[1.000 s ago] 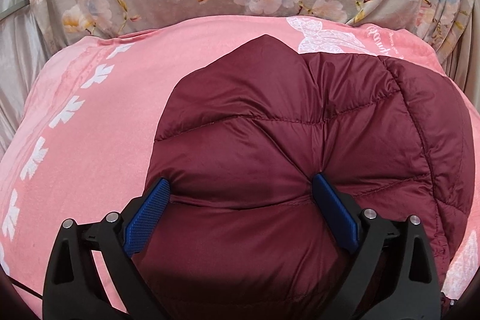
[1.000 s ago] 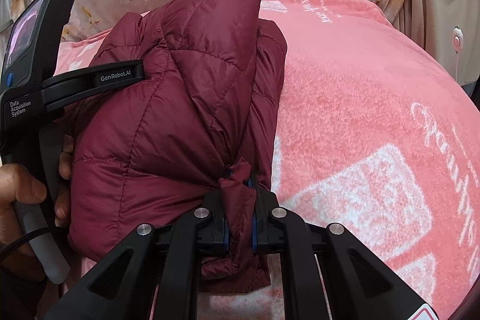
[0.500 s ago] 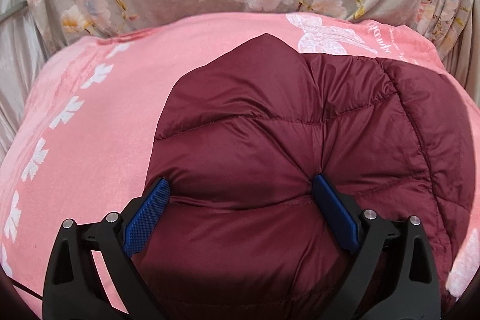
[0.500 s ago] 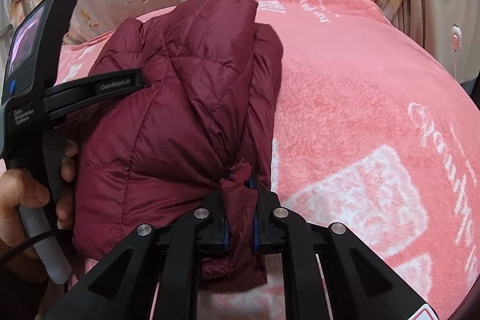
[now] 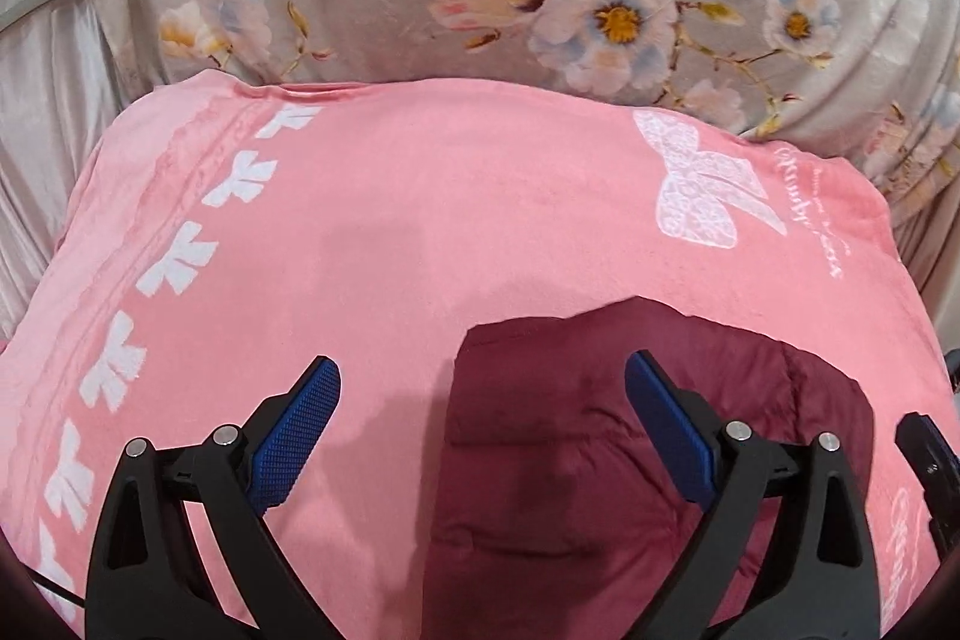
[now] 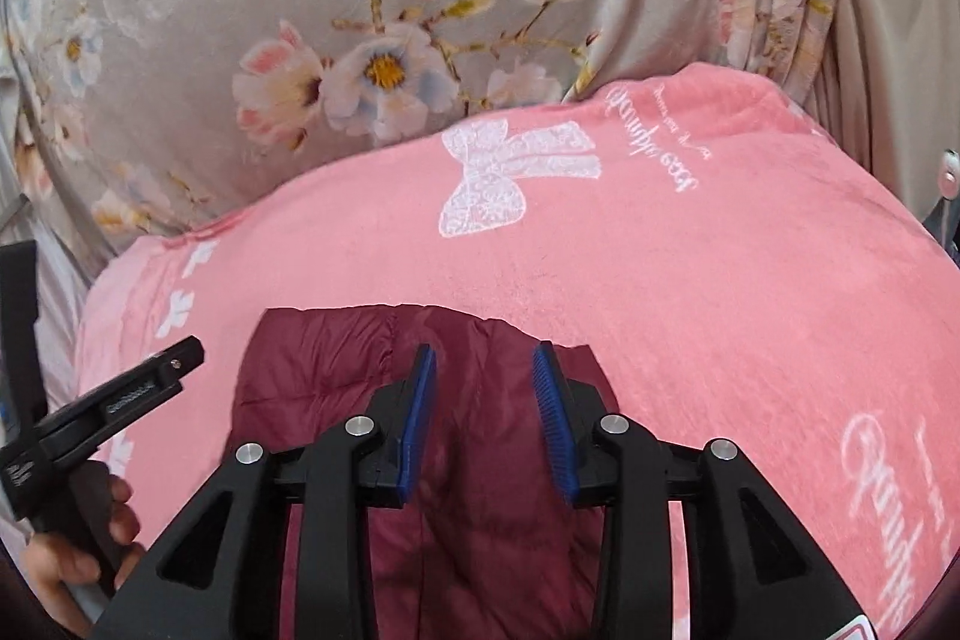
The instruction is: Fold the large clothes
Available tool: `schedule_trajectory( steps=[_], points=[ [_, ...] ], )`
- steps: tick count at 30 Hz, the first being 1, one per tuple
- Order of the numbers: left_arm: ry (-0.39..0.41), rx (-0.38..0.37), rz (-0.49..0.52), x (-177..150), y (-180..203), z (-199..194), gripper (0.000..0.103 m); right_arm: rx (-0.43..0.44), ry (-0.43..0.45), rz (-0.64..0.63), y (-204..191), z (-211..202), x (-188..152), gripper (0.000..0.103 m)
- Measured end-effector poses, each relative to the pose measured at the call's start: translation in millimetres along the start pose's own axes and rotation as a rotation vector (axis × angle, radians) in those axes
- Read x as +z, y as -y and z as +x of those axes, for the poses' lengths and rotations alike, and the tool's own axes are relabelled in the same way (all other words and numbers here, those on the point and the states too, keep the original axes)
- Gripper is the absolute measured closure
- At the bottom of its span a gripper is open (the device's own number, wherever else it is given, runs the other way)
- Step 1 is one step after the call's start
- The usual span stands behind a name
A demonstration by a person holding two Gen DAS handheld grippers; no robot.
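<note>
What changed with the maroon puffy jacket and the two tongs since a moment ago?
The right tongs have just been opening and let go of the jacket fold they pinched; nothing is clamped now. Both tongs pulled up and back, so the maroon jacket looks smaller, lying folded on the pink blanket. The left tongs stayed wide open; jacket and blanket stayed put.

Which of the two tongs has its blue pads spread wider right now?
The left tongs: wide open over the pink blanket and maroon quilted jacket. The right tongs gape narrowly.
</note>
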State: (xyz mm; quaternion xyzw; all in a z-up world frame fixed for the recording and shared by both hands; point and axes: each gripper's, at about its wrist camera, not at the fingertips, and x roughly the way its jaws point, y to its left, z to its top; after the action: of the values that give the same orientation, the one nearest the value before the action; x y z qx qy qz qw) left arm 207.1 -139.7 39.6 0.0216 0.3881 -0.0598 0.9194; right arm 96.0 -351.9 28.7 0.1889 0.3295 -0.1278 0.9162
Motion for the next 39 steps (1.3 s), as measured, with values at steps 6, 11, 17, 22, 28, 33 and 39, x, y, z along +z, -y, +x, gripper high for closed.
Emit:
schedule_trajectory(
  steps=[6, 11, 17, 22, 28, 33, 39],
  points=[
    [-0.105, -0.023, -0.006, -10, 13, 45, 0.012, -0.073, -0.099, -0.038, 3, 58, -17, 0.069],
    [-0.124, -0.019, 0.011, -24, 28, 66, 0.010, -0.082, -0.124, -0.012, 19, 80, -28, 0.074],
    [-0.129, -0.030, 0.007, -33, 34, 81, 0.010, -0.069, -0.132, 0.022, 31, 93, -37, 0.075],
    [-0.119, -0.026, 0.008, -40, 37, 88, 0.009, -0.085, -0.122, 0.000, 28, 97, -43, 0.076],
    [-0.097, -0.011, 0.020, -45, 41, 92, 0.008, -0.093, -0.112, -0.018, 26, 99, -45, 0.076],
    [-0.083, -0.002, 0.023, -49, 44, 95, 0.008, -0.103, -0.108, -0.029, 25, 101, -47, 0.076],
    [-0.060, 0.017, 0.032, -52, 48, 96, 0.008, -0.110, -0.105, -0.036, 25, 105, -50, 0.076]
  ],
)
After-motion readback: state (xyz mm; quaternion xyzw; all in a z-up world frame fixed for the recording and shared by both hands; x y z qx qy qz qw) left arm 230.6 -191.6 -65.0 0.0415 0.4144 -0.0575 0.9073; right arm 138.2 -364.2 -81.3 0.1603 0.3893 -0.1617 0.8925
